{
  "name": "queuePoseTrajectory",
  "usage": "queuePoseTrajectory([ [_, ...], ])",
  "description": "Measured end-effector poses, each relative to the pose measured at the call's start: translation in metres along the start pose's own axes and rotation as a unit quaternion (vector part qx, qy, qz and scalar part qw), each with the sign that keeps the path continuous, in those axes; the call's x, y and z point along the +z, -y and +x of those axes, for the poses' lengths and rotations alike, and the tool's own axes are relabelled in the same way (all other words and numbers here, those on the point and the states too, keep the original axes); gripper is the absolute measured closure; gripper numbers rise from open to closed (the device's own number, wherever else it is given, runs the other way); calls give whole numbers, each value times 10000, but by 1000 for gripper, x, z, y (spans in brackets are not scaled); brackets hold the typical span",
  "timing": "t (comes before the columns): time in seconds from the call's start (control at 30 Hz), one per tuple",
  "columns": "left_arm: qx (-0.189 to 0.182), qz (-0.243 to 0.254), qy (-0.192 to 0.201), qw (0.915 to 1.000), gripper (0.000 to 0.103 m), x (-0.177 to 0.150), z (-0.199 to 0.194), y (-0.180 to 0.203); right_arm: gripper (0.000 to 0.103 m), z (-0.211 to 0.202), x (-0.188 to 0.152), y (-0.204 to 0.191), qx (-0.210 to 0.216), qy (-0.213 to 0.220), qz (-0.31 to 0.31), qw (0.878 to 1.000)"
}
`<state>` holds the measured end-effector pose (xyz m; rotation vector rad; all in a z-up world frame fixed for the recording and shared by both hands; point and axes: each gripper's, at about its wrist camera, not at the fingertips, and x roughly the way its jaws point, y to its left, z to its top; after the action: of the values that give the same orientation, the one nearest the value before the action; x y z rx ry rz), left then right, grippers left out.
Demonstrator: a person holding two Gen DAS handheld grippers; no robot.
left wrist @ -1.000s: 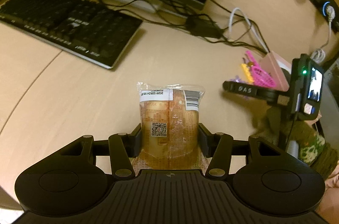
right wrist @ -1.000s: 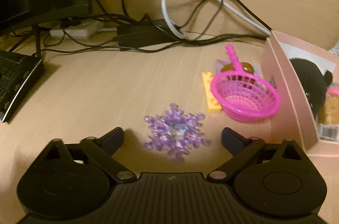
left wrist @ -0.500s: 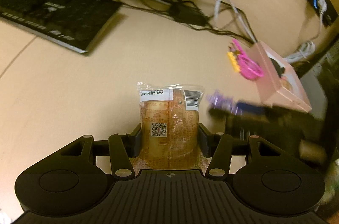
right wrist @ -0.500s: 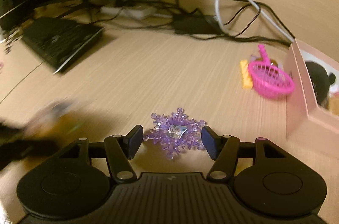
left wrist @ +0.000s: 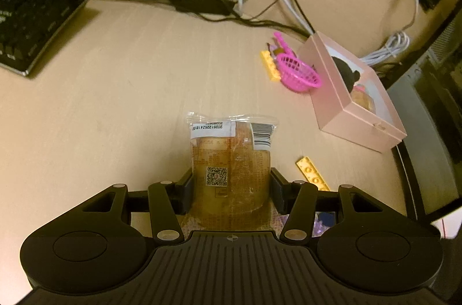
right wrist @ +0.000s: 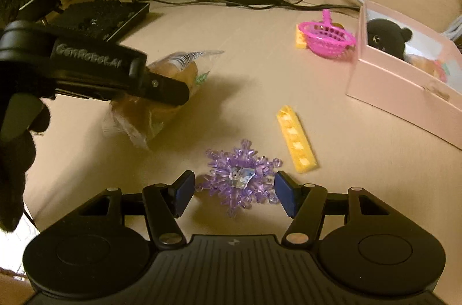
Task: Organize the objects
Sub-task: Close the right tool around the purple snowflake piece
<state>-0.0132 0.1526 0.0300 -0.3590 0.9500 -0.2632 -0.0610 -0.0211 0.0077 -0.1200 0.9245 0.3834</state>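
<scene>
a clear plastic packet of brown bread with a white label is clamped between the pads of the left gripper and carried above the pale wooden desk. a purple crystal snowflake ornament is held between the blue pads of the right gripper, whose jaws closed on it within the last second. a long yellow toy brick lies just beside it. a pink open box sits further right, with a pink plastic basket near it.
</scene>
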Motion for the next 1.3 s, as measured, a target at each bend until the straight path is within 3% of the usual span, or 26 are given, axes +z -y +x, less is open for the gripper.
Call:
queuePoseTrajectory([
  [0.07,2,-20,-29,10000,47,-1,2,7,38,-4,-5,5,78,12,-30,10000],
  [0.17,-8,74,-46,10000,47,-1,1,16,24,-8,-8,13,169,88,97,9998],
  [0.33,58,118,-10,9999,47,-5,-10,17,17,-10,-5,30,120,218,301,9992],
  [0.63,286,37,152,9995,47,-12,-33,5,12,-3,2,64,-549,421,704,9951],
  [0.73,438,100,132,9989,47,-18,-35,3,1,-20,-9,64,-571,641,931,9919],
  [1.03,715,489,108,9962,47,-22,-36,5,0,-25,-26,7,-405,556,468,9965],
  [1.17,683,582,86,9959,47,-24,-37,5,12,-16,-19,-5,-403,496,337,9974],
  [1.3,642,612,101,9960,47,-23,-39,3,12,-12,-17,-7,-429,444,338,9975],
])
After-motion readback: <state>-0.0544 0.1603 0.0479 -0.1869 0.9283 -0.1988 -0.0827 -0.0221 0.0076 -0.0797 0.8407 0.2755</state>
